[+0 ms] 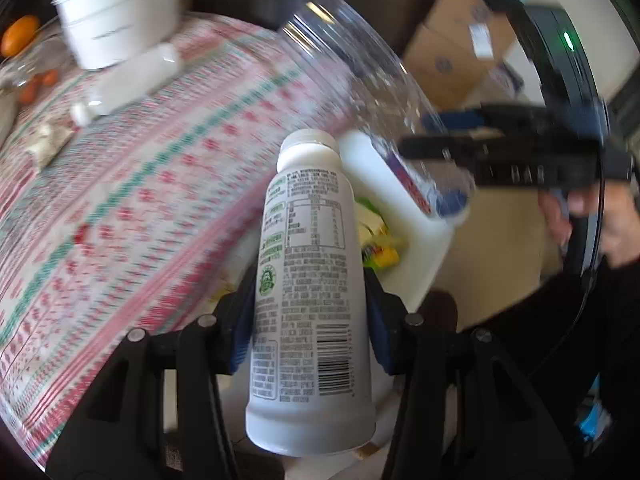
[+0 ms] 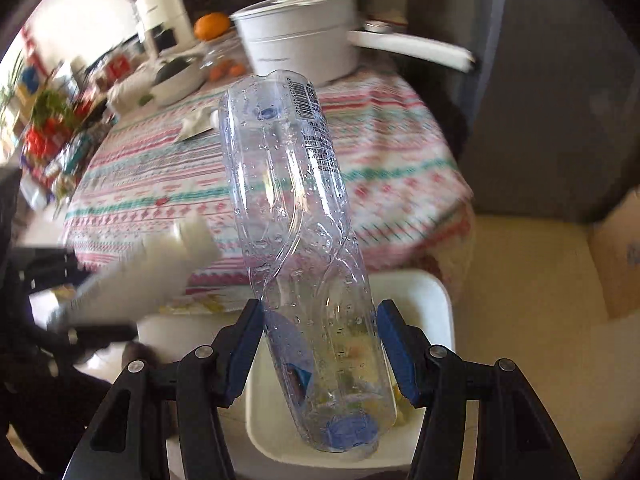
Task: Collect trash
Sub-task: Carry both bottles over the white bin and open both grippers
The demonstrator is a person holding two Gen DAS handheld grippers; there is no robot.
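A: Your white bottle hides most of the white bin in the left wrist view. What lies under it, you cannot tell.

B: And the desk?

A: Its patterned cloth is smeared by blur. The pot is cut off at the top edge.

B: In the right wrist view?

A: The clear bottle covers the bin's middle, and your left tool is a blurred streak, cut by the left edge.
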